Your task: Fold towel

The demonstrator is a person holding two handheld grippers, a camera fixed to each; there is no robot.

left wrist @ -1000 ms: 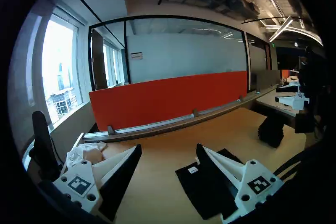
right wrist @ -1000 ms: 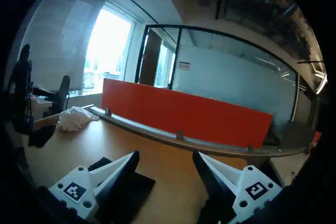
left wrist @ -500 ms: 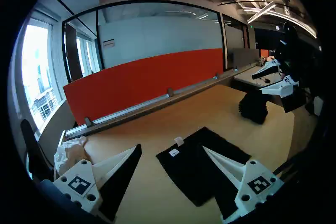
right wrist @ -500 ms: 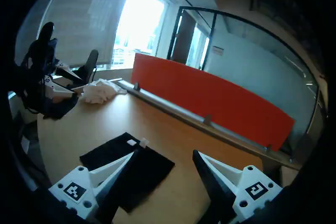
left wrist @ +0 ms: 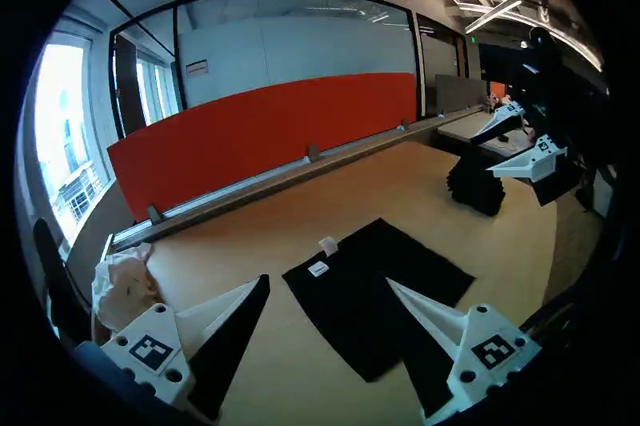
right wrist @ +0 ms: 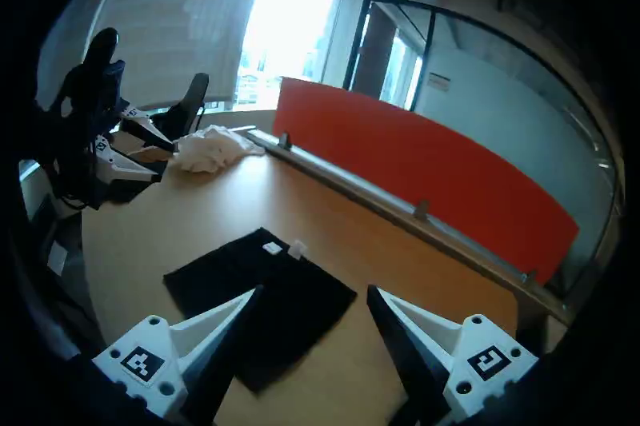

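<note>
Smooth tan wooden table (left wrist: 264, 226), bounded along its far edge by a flat orange divider panel (left wrist: 264, 126). Spread flat toward the table's middle: matte black rectangular towel (left wrist: 376, 290) with small white tags at one edge; heaped by one far corner, crumpled white cloth (right wrist: 210, 146); toward the opposite end, a dark stack of folded cloth (left wrist: 478, 182). Over the towel, left gripper (left wrist: 326, 280) and right gripper (right wrist: 314, 288), white tapered fingers spread wide, holding nothing.

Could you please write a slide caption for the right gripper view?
Open right hand-held gripper facing a flat black cloth towel on a light wooden desk.
</note>
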